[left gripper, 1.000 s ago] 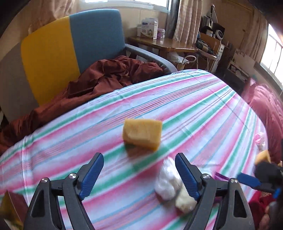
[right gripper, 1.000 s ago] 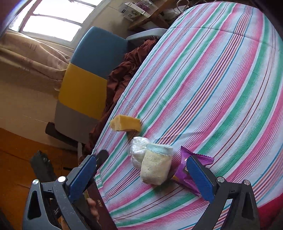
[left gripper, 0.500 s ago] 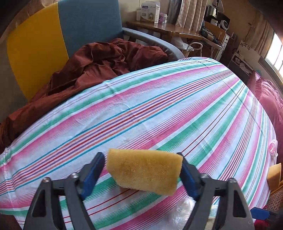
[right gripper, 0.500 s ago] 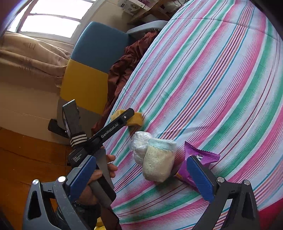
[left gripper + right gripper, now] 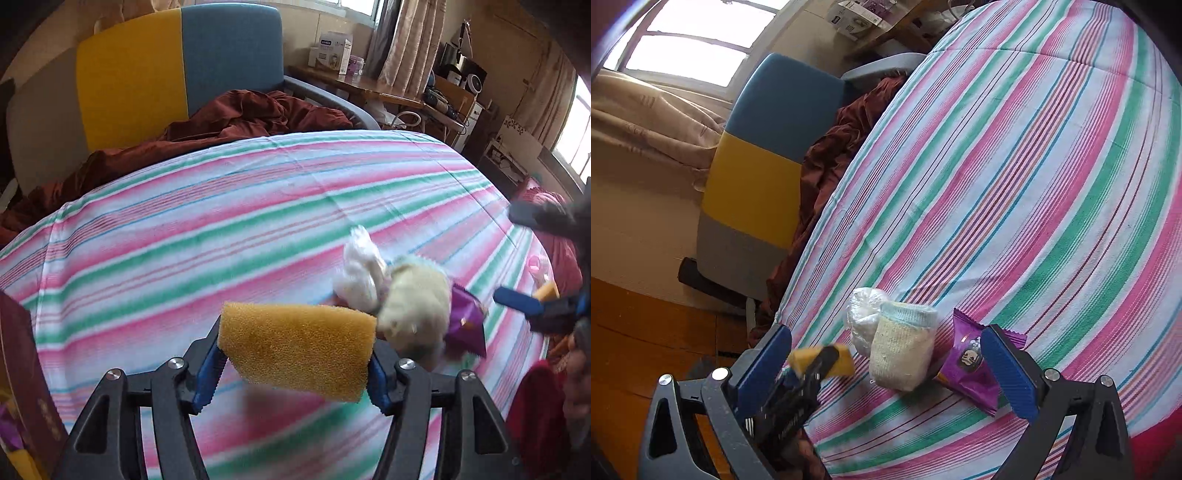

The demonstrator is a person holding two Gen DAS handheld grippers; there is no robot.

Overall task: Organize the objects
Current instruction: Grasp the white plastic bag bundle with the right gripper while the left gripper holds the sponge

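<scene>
Lived-in home room, likely bedroom. Striped sheet point(image 5: 229, 206) over soft surface; blue-yellow-grey armchair point(image 5: 177, 66) with rumpled maroon cloth point(image 5: 236, 118); curtained window point(image 5: 683, 48); cluttered wooden side table point(image 5: 388, 94) with boxes and small appliances; wood floor point(image 5: 646, 339).

Chair point(image 5: 177, 62): yellow, blue and grey panels, maroon cloth point(image 5: 236, 118) heaped on seat.
Floor point(image 5: 646, 332): orange-brown wood.
Window point(image 5: 687, 48): bright daylight, beige curtain point(image 5: 646, 122) below.
Desk point(image 5: 373, 90): wooden, cluttered.

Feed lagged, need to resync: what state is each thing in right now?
Left claw: shut on sponge.
Sponge: held, off the cloth.
Right claw: open, holding nothing.
Sock: rolled, lying on cloth.
White bag: lying against sock.
Purple packet: sealed, lying beside sock.
</scene>
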